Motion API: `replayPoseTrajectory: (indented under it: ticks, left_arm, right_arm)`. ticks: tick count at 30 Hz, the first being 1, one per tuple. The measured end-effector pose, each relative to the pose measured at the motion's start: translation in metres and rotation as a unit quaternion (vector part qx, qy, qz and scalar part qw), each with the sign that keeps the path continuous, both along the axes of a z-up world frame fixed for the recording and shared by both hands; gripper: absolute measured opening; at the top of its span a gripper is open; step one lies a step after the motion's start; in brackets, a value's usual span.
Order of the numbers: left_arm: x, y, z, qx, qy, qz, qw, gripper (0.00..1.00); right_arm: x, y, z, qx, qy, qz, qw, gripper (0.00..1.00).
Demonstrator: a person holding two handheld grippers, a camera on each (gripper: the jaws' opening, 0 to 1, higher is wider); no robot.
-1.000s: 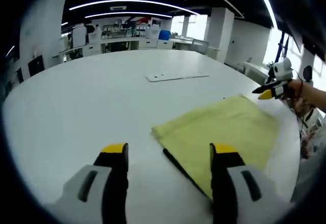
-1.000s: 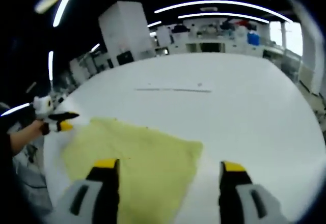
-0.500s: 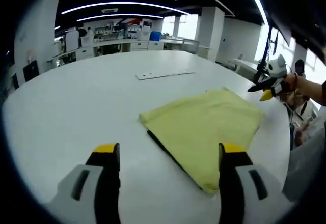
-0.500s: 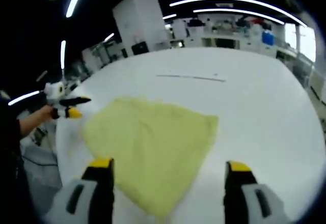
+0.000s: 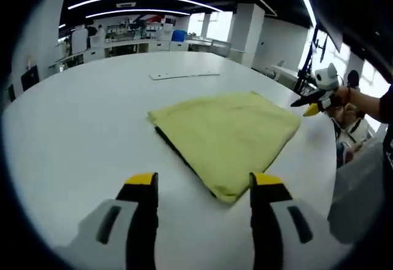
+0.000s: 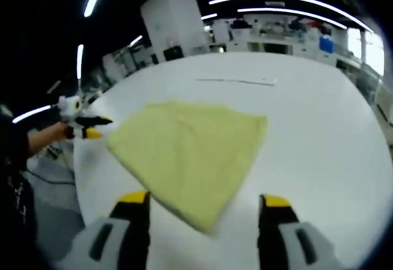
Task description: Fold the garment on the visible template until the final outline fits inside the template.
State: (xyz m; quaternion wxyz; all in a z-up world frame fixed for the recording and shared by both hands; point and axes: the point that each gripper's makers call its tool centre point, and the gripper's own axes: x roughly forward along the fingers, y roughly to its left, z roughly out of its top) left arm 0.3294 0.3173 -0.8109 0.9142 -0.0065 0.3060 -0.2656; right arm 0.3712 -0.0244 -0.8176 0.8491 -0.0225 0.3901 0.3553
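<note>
Lying flat on white table: folded yellow garment, dark template edge seen beneath. Left gripper and right gripper held above table, jaws apart, nothing gripped.

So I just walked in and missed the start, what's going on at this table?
A person holds a two-fingered gripper in each hand over a white table. A folded yellow garment lies flat on it, with a dark edge showing under its near side. The left gripper and right gripper are both open, above the table, holding nothing and apart from the cloth. A thin flat panel lies farther back on the table.
</note>
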Motion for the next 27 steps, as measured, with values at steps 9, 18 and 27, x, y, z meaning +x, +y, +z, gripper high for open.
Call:
replayPoseTrajectory:
  ticks: [9, 18, 27]
  left_arm:
    - [-0.014, -0.008, -0.014, -0.006, 0.017, -0.019, 0.9997, 0.29]
    - [-0.021, -0.013, -0.025, -0.013, 0.033, -0.027, 0.9990, 0.15]
    - [-0.025, -0.019, -0.023, -0.023, 0.036, -0.035, 0.9985, 0.09]
  right_arm:
    - [-0.013, -0.006, -0.014, -0.009, -0.003, 0.014, 0.9999, 0.47]
    - [-0.021, -0.013, -0.025, -0.021, -0.010, 0.018, 0.9996, 0.27]
    - [-0.025, -0.009, -0.021, -0.015, -0.026, 0.034, 0.9990, 0.09]
